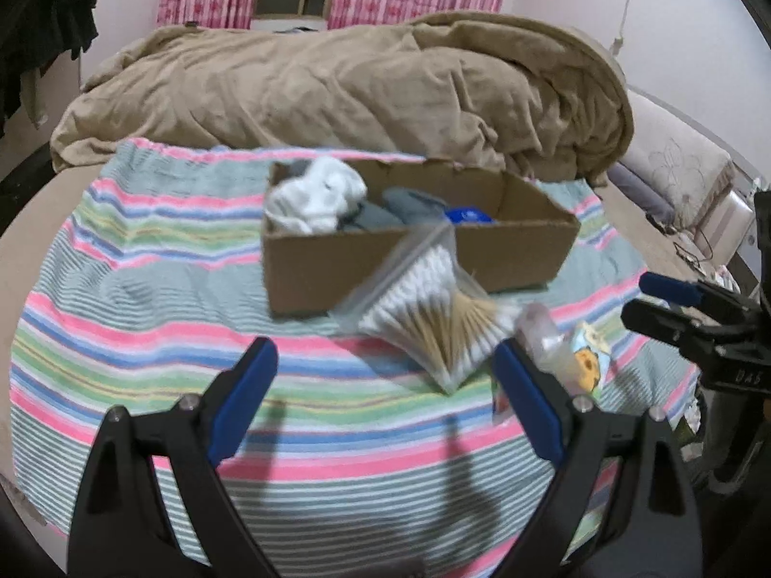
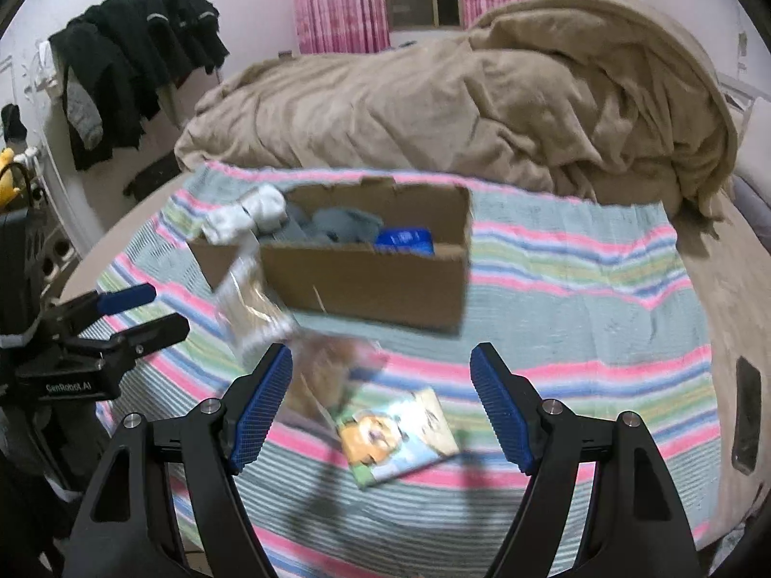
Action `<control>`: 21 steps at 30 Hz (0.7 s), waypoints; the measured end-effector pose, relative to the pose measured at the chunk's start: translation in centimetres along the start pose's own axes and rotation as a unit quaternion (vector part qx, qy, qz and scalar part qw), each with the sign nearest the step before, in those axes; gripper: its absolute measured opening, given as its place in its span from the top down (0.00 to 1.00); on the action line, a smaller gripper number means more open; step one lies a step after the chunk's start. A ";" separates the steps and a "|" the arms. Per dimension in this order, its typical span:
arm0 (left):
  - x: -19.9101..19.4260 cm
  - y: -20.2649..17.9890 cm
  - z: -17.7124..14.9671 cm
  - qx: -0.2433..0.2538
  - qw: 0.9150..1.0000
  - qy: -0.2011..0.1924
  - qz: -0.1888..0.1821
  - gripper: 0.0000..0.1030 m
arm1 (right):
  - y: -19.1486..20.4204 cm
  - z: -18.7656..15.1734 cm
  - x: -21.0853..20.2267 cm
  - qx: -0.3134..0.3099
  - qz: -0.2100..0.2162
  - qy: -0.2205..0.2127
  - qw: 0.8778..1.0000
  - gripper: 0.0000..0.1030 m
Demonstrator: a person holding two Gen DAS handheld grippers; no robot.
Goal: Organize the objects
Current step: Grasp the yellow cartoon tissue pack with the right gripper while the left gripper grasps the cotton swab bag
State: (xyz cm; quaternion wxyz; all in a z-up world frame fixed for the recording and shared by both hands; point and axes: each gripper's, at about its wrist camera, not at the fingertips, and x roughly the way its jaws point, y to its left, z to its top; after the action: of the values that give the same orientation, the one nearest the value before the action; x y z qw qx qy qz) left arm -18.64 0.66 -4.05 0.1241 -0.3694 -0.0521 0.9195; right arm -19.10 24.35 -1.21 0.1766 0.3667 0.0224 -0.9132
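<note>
An open cardboard box (image 1: 419, 260) (image 2: 366, 274) stands on the striped cloth and holds white socks (image 1: 315, 195), grey cloth (image 1: 409, 209) and a blue item (image 1: 467, 216). A clear bag of cotton swabs (image 1: 426, 320) (image 2: 253, 298), blurred, is at the box's front wall, just beyond my left gripper (image 1: 383, 344). That gripper is open, with nothing between its pads. A small clear packet (image 1: 542, 337) (image 2: 332, 375) and a cartoon-printed packet (image 1: 588, 361) (image 2: 400, 438) lie on the cloth. My right gripper (image 2: 381, 349) (image 1: 645, 301) is open just above the cartoon packet, apart from it.
A striped cloth (image 1: 144, 337) (image 2: 578, 289) covers the bed, with a rumpled tan blanket (image 1: 337, 86) behind the box. My left gripper (image 2: 168, 308) shows at the left of the right wrist view. A dark phone (image 2: 747, 414) lies at the bed's right edge. Dark clothes (image 2: 135, 58) hang at the left wall.
</note>
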 end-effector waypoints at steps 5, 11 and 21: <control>1.2 -1.1 -0.4 0.002 1.000 0.012 -0.012 0.10 | -1.0 -1.6 0.9 -0.006 -0.002 0.024 1.000 0.23; 2.9 -1.6 -0.1 -0.011 1.000 0.020 -0.006 0.10 | -0.9 -3.2 3.1 -0.024 0.003 0.064 0.998 0.23; 4.7 -2.0 1.5 -0.040 0.999 0.003 -0.005 0.10 | -0.7 -4.7 5.6 -0.043 -0.016 0.088 0.995 0.27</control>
State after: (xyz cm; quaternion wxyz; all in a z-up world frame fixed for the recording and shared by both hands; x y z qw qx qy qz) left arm -22.58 3.86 -5.67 0.1144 -0.3769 -0.0904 0.9147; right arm -19.97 24.07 -8.43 0.1752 0.4373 0.0825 -0.8782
